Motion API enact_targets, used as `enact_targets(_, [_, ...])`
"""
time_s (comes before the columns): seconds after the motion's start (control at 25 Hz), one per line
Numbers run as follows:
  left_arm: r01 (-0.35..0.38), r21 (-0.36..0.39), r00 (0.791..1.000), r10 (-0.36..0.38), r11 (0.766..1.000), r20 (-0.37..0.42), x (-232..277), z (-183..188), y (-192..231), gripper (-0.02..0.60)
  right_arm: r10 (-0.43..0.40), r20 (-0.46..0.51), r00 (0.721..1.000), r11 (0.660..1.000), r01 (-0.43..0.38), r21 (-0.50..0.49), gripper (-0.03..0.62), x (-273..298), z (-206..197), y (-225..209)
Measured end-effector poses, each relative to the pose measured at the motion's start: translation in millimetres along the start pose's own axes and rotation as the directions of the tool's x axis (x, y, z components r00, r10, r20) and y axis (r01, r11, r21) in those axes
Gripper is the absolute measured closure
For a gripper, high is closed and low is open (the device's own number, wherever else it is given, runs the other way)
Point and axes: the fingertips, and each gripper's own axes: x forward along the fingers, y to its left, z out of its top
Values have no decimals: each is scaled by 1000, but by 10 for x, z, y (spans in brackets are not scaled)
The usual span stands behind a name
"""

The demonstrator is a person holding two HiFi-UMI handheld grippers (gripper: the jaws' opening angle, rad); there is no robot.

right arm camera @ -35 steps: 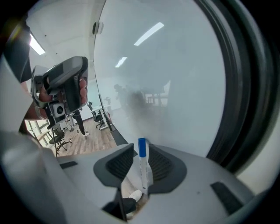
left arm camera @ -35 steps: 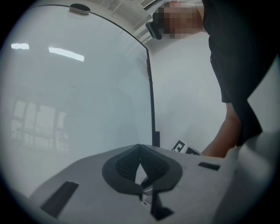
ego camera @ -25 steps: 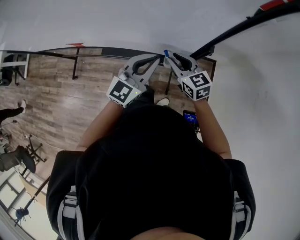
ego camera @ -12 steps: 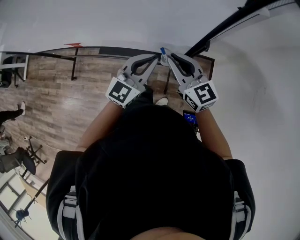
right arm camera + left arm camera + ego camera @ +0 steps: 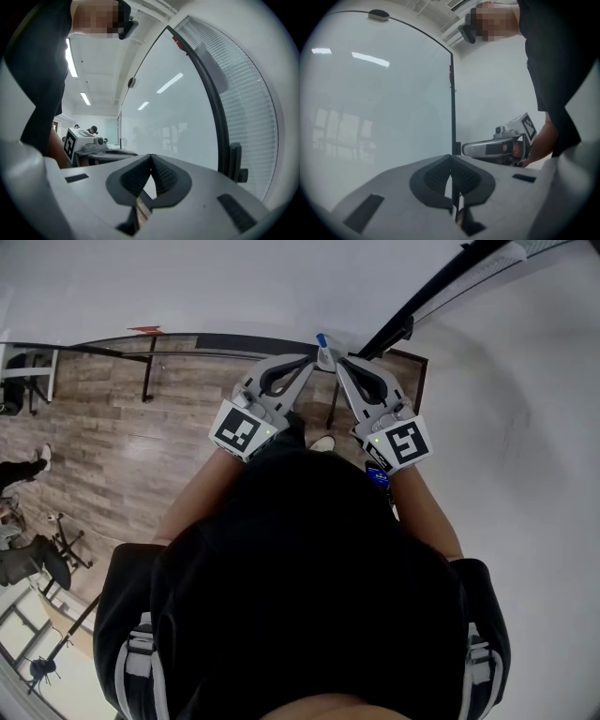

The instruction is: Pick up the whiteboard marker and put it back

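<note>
In the head view the whiteboard marker (image 5: 322,340) shows as a blue cap on a short white body, right at the whiteboard's (image 5: 187,287) dark lower edge. Both grippers point at it and their tips nearly meet just under it. My left gripper (image 5: 312,356) is shut, and the left gripper view (image 5: 451,157) shows nothing between its pads. The jaws of my right gripper (image 5: 337,360) are closing, their tips together (image 5: 151,156) and nothing between them. Whether either tip touches the marker is hidden.
A black frame bar (image 5: 422,306) runs up the whiteboard's right side, and window blinds (image 5: 243,93) hang beyond it. Far below are a wooden floor (image 5: 112,446), stand legs (image 5: 150,371) and an office chair (image 5: 37,563). Other people stand in the distance (image 5: 91,129).
The right gripper's jaws went from wide open to closed, and its marker cube slid lower in the picture. The blue cap shifted slightly left. The left gripper stayed put.
</note>
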Motion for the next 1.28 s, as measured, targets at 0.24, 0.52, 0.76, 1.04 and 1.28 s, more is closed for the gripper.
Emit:
enact_targets(0.24, [-1,-5,1000,1,1000,6,-24,21,-50,578,18,10,1000,1000,-18,-11,594,-36,24,59])
enact_targets(0.52, [1,-5,1000,-1,1000,3,-1,-17,-82,578,16,-2,1000,1000,-16,0,594,-62,-64,18])
enact_targets(0.76, [5,-5,1000,-5,1000,4,-7,19,-90,578,17,-9,1000,1000,-17,0,594,-78,-44,32])
enact_targets(1.04, [-2,-4,1000,2,1000,-19,13,8,-82,578,16,-3,1000,1000,-16,5,594,-89,-83,15])
enact_targets(1.28, [10,-6,1000,-10,1000,5,-4,13,-93,578,19,-5,1000,1000,-19,6,594,-89,-60,33])
